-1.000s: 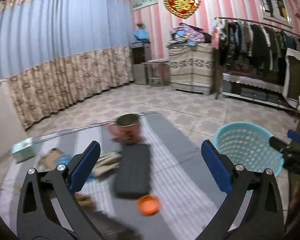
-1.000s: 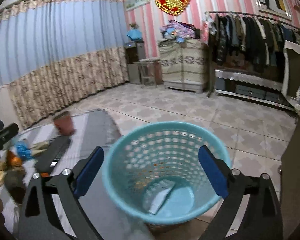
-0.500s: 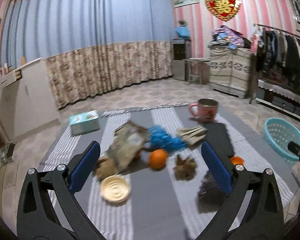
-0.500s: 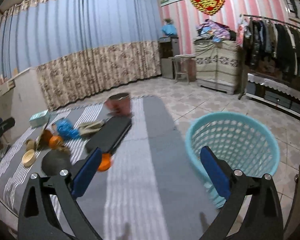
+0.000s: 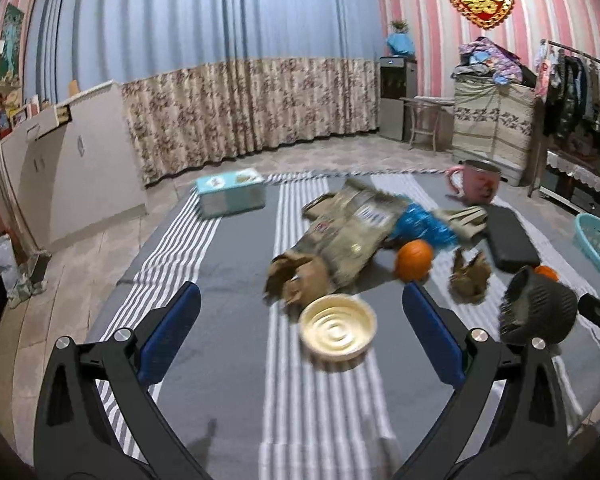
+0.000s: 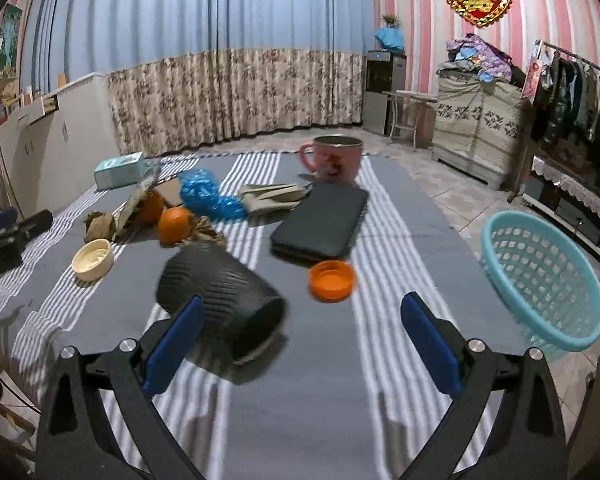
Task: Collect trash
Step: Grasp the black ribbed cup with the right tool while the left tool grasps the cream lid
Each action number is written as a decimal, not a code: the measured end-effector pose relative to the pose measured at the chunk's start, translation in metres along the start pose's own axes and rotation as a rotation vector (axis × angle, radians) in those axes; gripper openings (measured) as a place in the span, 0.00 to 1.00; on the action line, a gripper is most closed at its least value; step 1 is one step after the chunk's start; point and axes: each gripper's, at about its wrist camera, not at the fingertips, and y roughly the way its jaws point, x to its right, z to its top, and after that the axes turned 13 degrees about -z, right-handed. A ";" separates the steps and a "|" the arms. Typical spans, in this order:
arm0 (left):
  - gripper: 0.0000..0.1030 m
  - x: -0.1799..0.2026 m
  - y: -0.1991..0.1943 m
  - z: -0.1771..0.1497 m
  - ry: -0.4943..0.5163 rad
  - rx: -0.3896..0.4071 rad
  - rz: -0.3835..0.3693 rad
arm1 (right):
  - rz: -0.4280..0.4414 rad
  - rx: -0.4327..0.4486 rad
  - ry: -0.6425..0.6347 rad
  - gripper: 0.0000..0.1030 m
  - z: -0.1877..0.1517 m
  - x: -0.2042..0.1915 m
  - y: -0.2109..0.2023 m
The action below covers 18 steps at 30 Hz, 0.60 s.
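Trash lies on a grey striped table (image 5: 228, 360): a cream lid (image 5: 338, 328) (image 6: 92, 259), crumpled brown paper (image 5: 296, 280), a flattened printed wrapper (image 5: 352, 236), a blue plastic wad (image 5: 420, 226) (image 6: 206, 192), a brown scrap (image 5: 470, 276), an orange cap (image 6: 331, 275) and a tipped black ribbed cup (image 6: 220, 300) (image 5: 536, 310). A turquoise basket (image 6: 540, 276) (image 5: 598, 240) stands off the table's right edge. My left gripper (image 5: 300, 332) is open above the cream lid. My right gripper (image 6: 300, 340) is open and empty, just behind the black cup.
Also on the table are a pink mug (image 6: 336, 158), a black flat case (image 6: 320, 220), oranges (image 6: 175, 220), folded beige gloves (image 6: 272, 196) and a teal box (image 5: 230, 196). Cabinets stand at the left, curtains behind, a clothes rack at the right.
Both grippers have swung left, away from the basket and over the table. The left view has moved from the mug and case to the trash pile. Both stay open and empty.
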 end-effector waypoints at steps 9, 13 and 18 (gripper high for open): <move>0.95 -0.026 0.007 -0.010 -0.016 -0.018 0.021 | -0.035 -0.072 -0.003 0.94 0.003 -0.048 0.006; 0.95 -0.033 0.008 -0.014 -0.037 -0.027 0.022 | -0.083 -0.090 -0.007 0.94 0.003 -0.063 0.009; 0.95 -0.033 0.013 -0.014 -0.051 -0.041 0.000 | -0.114 -0.135 0.020 0.94 0.003 -0.066 0.017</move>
